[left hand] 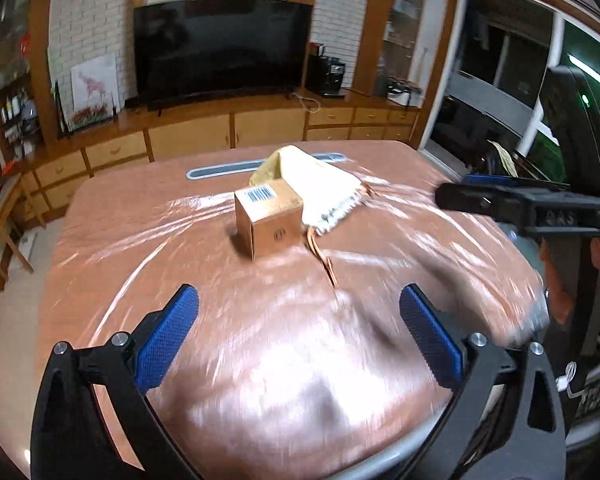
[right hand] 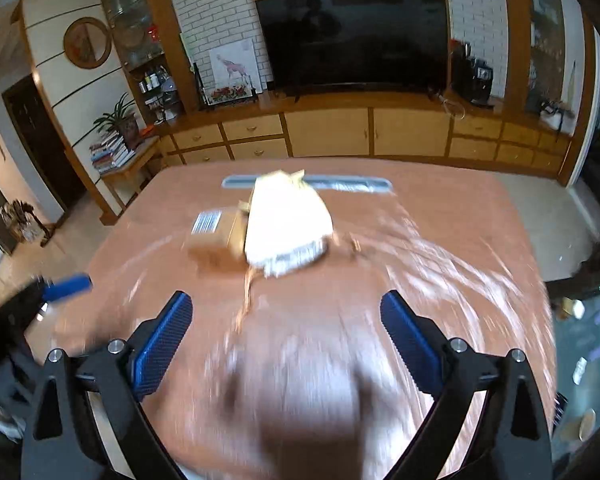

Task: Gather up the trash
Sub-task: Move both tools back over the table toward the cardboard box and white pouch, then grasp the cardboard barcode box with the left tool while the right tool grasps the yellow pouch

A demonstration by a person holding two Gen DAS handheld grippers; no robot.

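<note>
1. While both views are smeared by motion blur, the left claw (left hand: 299,322) shows its blue pads spread wide with nothing between them, above the brown table (left hand: 140,248).
2. The right claw (right hand: 286,326) is likewise spread apart and holds nothing; in the left wrist view its dark body juts in from the right edge.
3. A small cardboard box (left hand: 269,217) with a barcode label stands near the table's middle, ahead of both claws.
4. A pale yellow bag (left hand: 316,184) lies touching the box on its right side, with brown paper scraps (left hand: 326,266) trailing toward the claws.
5. Behind them runs a grey slot (left hand: 220,168) set into the table.
</note>
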